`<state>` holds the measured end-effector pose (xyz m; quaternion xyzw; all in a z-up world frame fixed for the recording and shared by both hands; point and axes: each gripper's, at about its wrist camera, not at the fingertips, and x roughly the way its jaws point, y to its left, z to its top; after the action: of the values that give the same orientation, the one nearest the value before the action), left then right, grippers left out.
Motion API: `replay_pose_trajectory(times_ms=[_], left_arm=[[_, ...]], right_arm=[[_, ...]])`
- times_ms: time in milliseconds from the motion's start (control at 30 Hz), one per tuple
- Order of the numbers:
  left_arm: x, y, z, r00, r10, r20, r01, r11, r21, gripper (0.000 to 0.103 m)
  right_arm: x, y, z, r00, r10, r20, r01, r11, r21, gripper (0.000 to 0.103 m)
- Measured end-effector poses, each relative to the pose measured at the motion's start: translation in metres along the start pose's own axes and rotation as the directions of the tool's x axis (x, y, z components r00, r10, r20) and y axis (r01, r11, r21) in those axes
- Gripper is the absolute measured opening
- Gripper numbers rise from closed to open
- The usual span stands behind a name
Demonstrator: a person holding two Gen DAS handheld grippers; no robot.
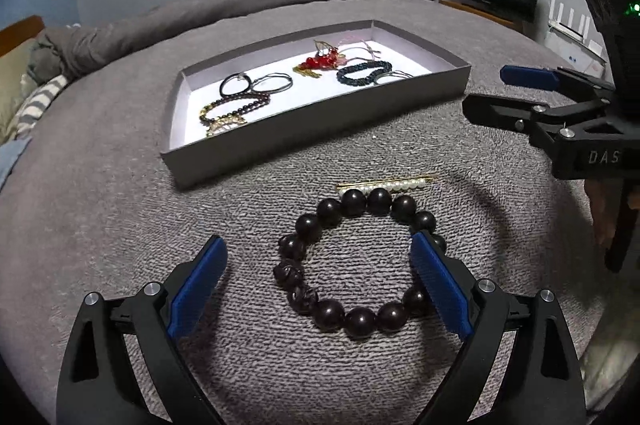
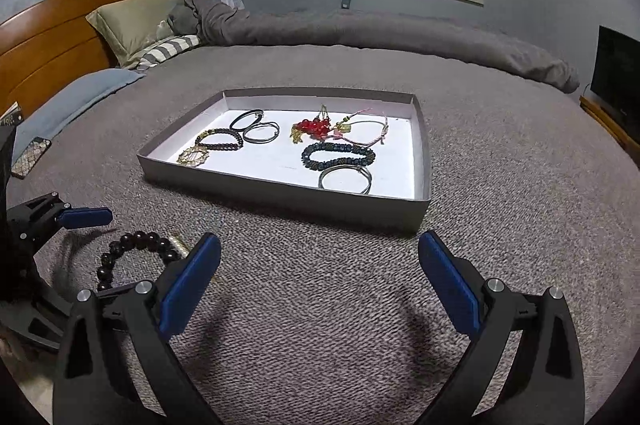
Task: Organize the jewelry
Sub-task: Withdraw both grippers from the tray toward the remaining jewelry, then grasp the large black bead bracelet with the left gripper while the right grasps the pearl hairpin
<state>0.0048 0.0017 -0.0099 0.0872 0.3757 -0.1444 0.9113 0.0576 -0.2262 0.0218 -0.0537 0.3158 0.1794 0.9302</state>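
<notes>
Left hand-held gripper (image 1: 318,265) spread wide, low over dark bead bracelet (image 1: 356,267) on grey bed cover (image 1: 120,225); right pad seems to touch beads, nothing gripped. Pearl hair clip (image 1: 386,183) lies just beyond bracelet, touching it. Grey tray (image 2: 280,191) farther back holds bracelets, bangles, red bead piece (image 2: 312,126). Right hand-held gripper (image 2: 320,265) also wide open, empty, hovering over bare cover near tray.

The bed (image 1: 120,153) is viewed low and close from both wrist cameras, the left aimed at the dark bead bracelet (image 1: 356,265) near 6 o'clock, the right further right, with the tray (image 2: 280,191) at 12 o'clock shared by both.
</notes>
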Motion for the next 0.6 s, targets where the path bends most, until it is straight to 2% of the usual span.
replay_pose_trajectory(times_ms=[267,367,433,500,600], left_arm=[[0.007,0.009,-0.002,0.999,-0.027,-0.029,0.025,0.999,-0.048,0.095],[0.007,0.009,-0.002,1.0,-0.014,-0.028,0.013,0.999,-0.045,0.092],[0.006,0.009,-0.002,0.999,-0.009,-0.032,0.008,0.999,-0.038,0.088],[0.007,0.008,-0.002,0.999,-0.015,-0.042,0.014,1.0,-0.026,0.071],[0.007,0.008,-0.002,0.998,-0.018,-0.052,0.018,1.0,-0.006,0.063]], right_arm=[[-0.006,-0.01,0.003,1.0,0.011,0.013,-0.012,0.999,0.031,0.098],[-0.007,-0.011,0.004,0.999,0.039,0.013,-0.039,0.998,0.042,0.098],[-0.007,-0.008,0.004,0.998,0.055,0.008,-0.056,0.998,0.034,0.098],[-0.005,-0.001,0.002,0.998,0.064,-0.002,-0.064,0.998,0.004,0.096],[-0.002,0.009,-0.001,0.996,0.083,-0.025,-0.084,0.996,-0.037,0.086]])
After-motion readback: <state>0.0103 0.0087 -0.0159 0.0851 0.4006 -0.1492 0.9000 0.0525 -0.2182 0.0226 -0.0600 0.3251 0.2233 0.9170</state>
